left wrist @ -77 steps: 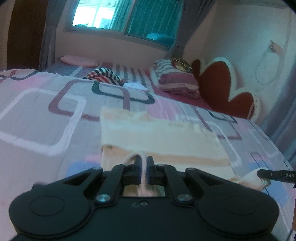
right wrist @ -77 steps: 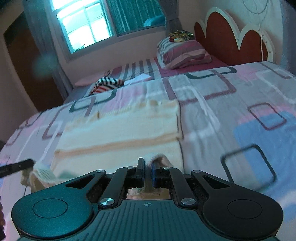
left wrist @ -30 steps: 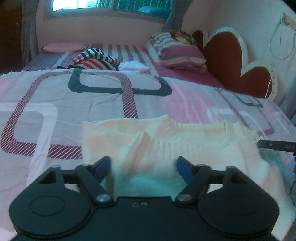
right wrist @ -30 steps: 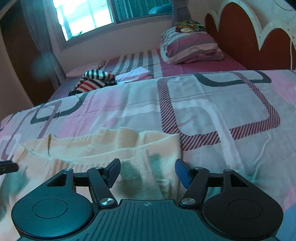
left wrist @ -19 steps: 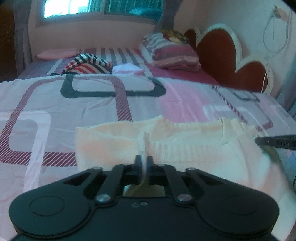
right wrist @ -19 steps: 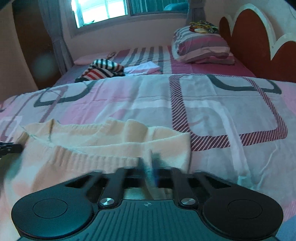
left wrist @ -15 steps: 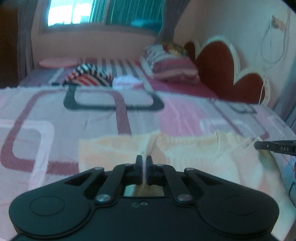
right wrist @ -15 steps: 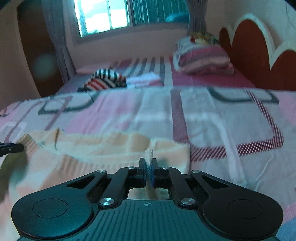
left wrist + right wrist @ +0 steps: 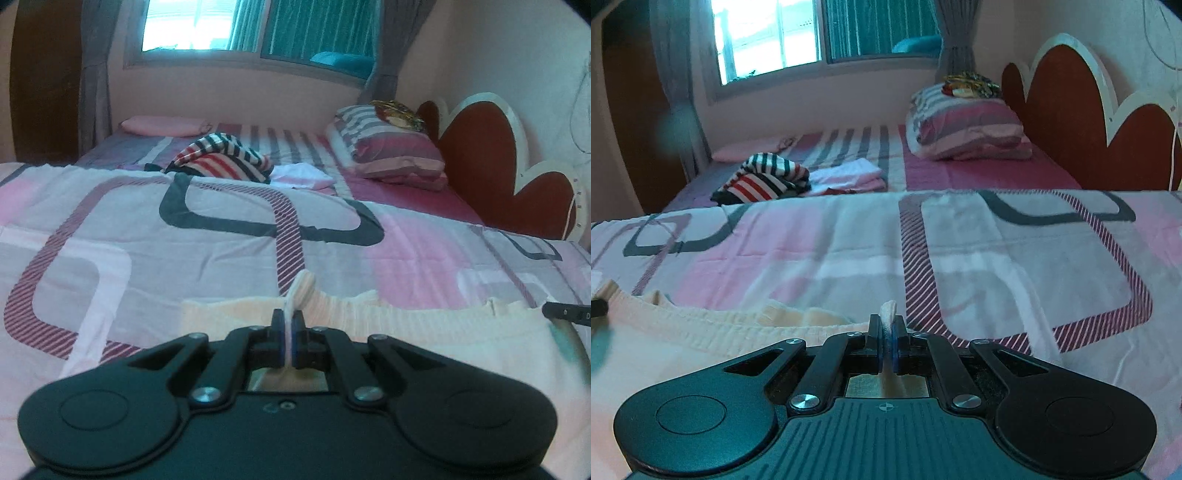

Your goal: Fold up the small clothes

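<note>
A cream knitted garment (image 9: pixel 436 336) lies folded on the patterned bedspread (image 9: pixel 221 258), filling the lower part of both wrist views. My left gripper (image 9: pixel 288 321) is shut on a ribbed edge of it, and a pinch of knit sticks up between the fingers. In the right wrist view the same garment (image 9: pixel 713 332) spreads to the left, and my right gripper (image 9: pixel 886 325) is shut on its right edge, a small tuft showing above the pads. The tip of the right gripper (image 9: pixel 565 314) pokes in at the right edge of the left wrist view.
A striped garment (image 9: pixel 221 160) and a folded white cloth (image 9: pixel 303 177) lie farther up the bed. Stacked pillows (image 9: pixel 391 147) rest against the red scalloped headboard (image 9: pixel 498 166) on the right. A curtained window (image 9: pixel 258 29) sits in the far wall.
A second ago both grippers stood open over the garment's edge. Both then shut on the knit and have since drawn back, so the garment sits lower in each view.
</note>
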Motion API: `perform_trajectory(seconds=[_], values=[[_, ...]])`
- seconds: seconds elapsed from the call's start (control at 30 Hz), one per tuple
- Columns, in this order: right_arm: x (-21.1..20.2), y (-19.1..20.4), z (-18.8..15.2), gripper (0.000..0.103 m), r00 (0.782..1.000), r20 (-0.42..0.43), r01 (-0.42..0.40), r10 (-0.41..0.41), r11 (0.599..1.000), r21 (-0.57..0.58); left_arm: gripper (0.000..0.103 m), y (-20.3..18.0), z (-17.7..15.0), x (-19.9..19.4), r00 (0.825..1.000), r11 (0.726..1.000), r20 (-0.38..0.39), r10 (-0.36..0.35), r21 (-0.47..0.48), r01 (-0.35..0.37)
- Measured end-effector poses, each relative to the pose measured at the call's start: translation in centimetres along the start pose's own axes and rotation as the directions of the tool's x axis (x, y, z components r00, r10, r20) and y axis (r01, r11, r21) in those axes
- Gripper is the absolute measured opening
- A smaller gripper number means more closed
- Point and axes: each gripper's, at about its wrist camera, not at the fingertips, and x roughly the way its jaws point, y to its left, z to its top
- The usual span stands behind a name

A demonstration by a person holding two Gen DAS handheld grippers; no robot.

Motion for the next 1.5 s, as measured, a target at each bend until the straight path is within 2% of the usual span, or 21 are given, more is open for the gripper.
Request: perform_trajectory(seconds=[0.2, 0.3, 0.33, 0.4, 0.47, 0.5, 0.53, 0.6, 0.73, 0.83, 0.93, 1.0, 1.1, 1.17, 1.37, 1.5], values=[[0.8, -0.1, 0.1, 0.004, 0.999, 0.038, 0.029, -0.029, 1.000, -0.010, 0.002, 0.4, -0.1, 0.0, 1.000, 0.999, 0.018, 0.020, -0.033, -0.019], [2.3, 0.1, -0.5, 0.004, 0.998, -0.004, 0.064, -0.064, 0.998, -0.028, 0.005, 0.3, -0.7, 0.9, 0.999, 0.998, -0.021, 0.047, -0.030, -0.048], [2.9, 0.4, -0.9, 0.004, 0.997, -0.015, 0.077, -0.078, 0.996, -0.049, 0.008, 0.2, -0.9, 0.9, 0.998, 0.998, -0.014, 0.060, -0.015, -0.060], [2.4, 1.0, -0.9, 0.004, 0.995, -0.004, 0.099, -0.099, 0.992, -0.080, 0.018, 0.1, -0.6, 0.6, 0.997, 0.997, -0.017, 0.079, -0.013, -0.079], [1.8, 0.9, -0.6, 0.009, 0.996, 0.007, 0.094, -0.094, 0.993, -0.073, 0.045, 0.4, -0.4, -0.1, 0.996, 0.995, -0.009, 0.089, -0.042, -0.089], [1.2, 0.7, -0.4, 0.021, 0.995, 0.019, 0.097, -0.096, 0.994, -0.055, 0.053, 0.6, -0.4, -0.6, 0.996, 0.994, -0.005, 0.092, -0.055, -0.093], [0.6, 0.6, -0.3, 0.036, 0.994, 0.032, 0.101, -0.100, 0.994, -0.040, 0.066, 0.8, -0.3, -1.1, 0.995, 0.993, -0.001, 0.097, -0.064, -0.097], [-1.2, 0.1, 0.0, 0.047, 0.993, 0.070, 0.098, -0.098, 0.995, 0.007, 0.067, 1.0, -0.4, -2.4, 0.995, 0.994, 0.012, 0.099, -0.057, -0.098], [-4.4, 1.1, 0.0, 0.047, 0.997, 0.075, 0.017, -0.018, 1.000, 0.009, 0.067, 0.3, -0.8, -5.3, 0.997, 0.997, 0.025, 0.076, -0.024, -0.075], [-5.8, 3.7, -0.7, 0.047, 0.997, 0.065, -0.048, 0.049, 0.999, -0.021, 0.067, -2.0, -1.0, -6.9, 0.998, 1.000, 0.058, 0.021, 0.012, -0.022], [-5.8, 6.8, -1.8, 0.047, 0.993, 0.030, -0.114, 0.115, 0.993, -0.028, 0.067, -5.1, -1.1, -6.5, 0.998, 0.997, 0.027, -0.050, 0.057, 0.048], [-5.4, 8.7, -2.4, 0.047, 0.990, 0.006, -0.143, 0.143, 0.989, -0.038, 0.067, -6.6, -1.6, -5.8, 0.998, 0.995, 0.002, -0.066, 0.075, 0.065], [-4.4, 10.3, -3.5, 0.047, 0.993, -0.035, -0.118, 0.116, 0.990, -0.071, 0.068, -7.0, -2.8, -4.0, 0.998, 0.995, -0.065, -0.027, 0.090, 0.032], [-3.8, 9.7, -4.1, 0.047, 0.994, -0.058, -0.096, 0.092, 0.993, -0.067, 0.067, -5.9, -3.5, -3.0, 0.994, 0.998, -0.107, 0.000, 0.070, 0.008], [-4.5, 3.2, -5.6, 0.047, 0.997, -0.054, 0.049, -0.049, 0.999, 0.000, 0.068, -3.3, -4.3, -4.8, 0.997, 0.997, -0.073, 0.038, 0.066, -0.033], [-5.7, 1.5, -6.0, 0.047, 0.993, -0.067, 0.096, -0.094, 0.995, 0.025, 0.067, -2.9, -4.5, -6.4, 0.994, 0.997, -0.073, 0.081, 0.028, -0.079]])
